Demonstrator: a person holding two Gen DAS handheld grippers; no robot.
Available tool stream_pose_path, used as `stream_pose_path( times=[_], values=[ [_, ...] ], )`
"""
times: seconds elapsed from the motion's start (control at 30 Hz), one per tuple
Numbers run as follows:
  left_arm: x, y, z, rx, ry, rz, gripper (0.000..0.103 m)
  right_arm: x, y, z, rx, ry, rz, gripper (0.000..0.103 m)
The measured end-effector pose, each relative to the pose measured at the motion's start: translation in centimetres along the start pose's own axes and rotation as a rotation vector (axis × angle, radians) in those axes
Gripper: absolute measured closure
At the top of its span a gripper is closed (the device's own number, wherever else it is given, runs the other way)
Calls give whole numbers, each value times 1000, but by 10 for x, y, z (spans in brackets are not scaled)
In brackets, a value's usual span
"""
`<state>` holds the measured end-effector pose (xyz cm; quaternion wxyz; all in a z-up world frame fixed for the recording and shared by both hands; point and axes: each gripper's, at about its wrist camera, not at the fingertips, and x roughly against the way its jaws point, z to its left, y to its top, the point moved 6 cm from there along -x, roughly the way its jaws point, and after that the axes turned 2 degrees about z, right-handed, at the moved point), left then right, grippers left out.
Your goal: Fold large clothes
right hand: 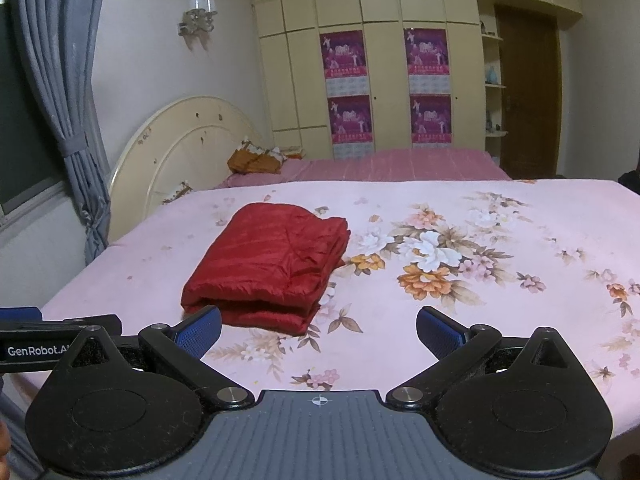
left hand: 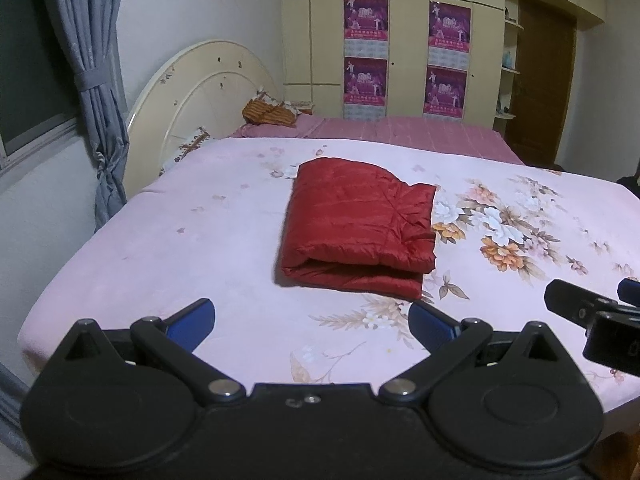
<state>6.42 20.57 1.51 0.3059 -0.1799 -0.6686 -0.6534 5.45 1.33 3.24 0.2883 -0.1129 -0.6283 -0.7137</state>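
Observation:
A red padded garment [left hand: 356,224] lies folded into a thick rectangle on the pink floral bedspread [left hand: 160,240]. It also shows in the right wrist view [right hand: 268,268]. My left gripper [left hand: 312,322] is open and empty, held back from the garment's near edge above the bed. My right gripper [right hand: 318,328] is open and empty, its left fingertip [right hand: 202,328] close to the garment's near corner. The right gripper also shows at the right edge of the left wrist view [left hand: 592,312].
A cream headboard [left hand: 200,92] stands at the left, with a grey curtain [left hand: 92,80] and window beside it. A second bed with a darker pink cover [left hand: 400,132] and a pile of cloth [left hand: 272,112] lies behind. Wardrobes [left hand: 400,20] and a brown door [left hand: 540,80] line the far wall.

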Motion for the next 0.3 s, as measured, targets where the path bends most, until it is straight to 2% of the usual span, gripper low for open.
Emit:
stream_pose_path(
  times=[0.17, 0.3],
  values=[
    [-11, 6, -6, -38, -24, -19, 1, -14, 2, -1, -4, -4, 13, 1],
    [-30, 15, -8, -45, -9, -15, 0, -30, 3, -7, -18, -20, 30, 1]
  ],
)
